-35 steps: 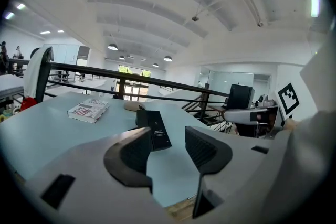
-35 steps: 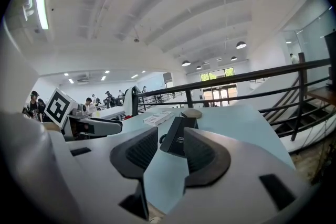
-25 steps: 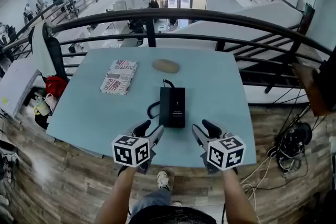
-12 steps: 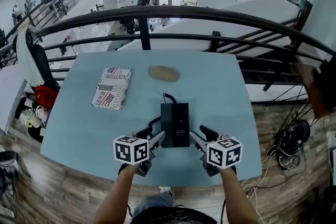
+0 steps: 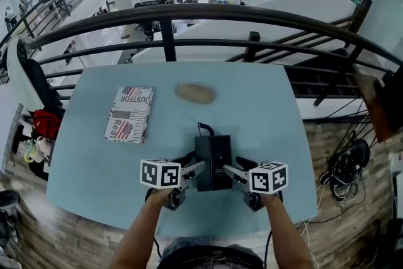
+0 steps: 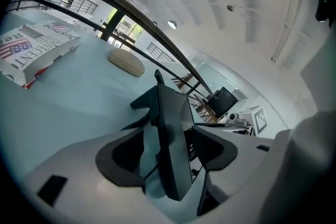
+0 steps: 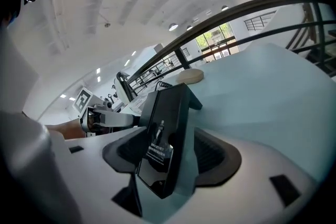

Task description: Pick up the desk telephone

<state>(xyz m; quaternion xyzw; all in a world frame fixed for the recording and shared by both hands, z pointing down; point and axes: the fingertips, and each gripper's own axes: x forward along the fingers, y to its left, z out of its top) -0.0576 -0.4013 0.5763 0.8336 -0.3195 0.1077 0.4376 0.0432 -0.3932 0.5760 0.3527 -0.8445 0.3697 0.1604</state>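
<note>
The largest item is the pale blue rectangular worktop [image 5: 264, 110], with a black metal railing [image 5: 189, 12] running along its far edge. On its left half lies a flat printed cardboard box with a stars-and-stripes pattern [image 5: 129, 113], well apart from everything else. The black rectangular desk telephone [image 5: 213, 157] sits at the near middle of the worktop, long side pointing away from me. From the head view I cannot tell whether it rests fully flat. A tan oval object [image 5: 196, 93], material not determinable, lies beyond the telephone and to the right of the box, touching neither. My left gripper [image 5: 194, 165] stands against the telephone's left side and my right gripper [image 5: 232, 168] against its right side, both at its near half, each with its marker cube toward me. In the left gripper view my fingers [image 6: 123, 157] stand apart with the telephone's edge between them, and a strip of pale worktop shows between the left pad and the casing, so they are not clamped. In the right gripper view the fingers [image 7: 210, 152] likewise straddle the telephone. The left pad is close to its glossy face, and a pale gap remains at the right pad. A thin black cord [image 5: 203, 129] leaves the telephone's far end.
</note>
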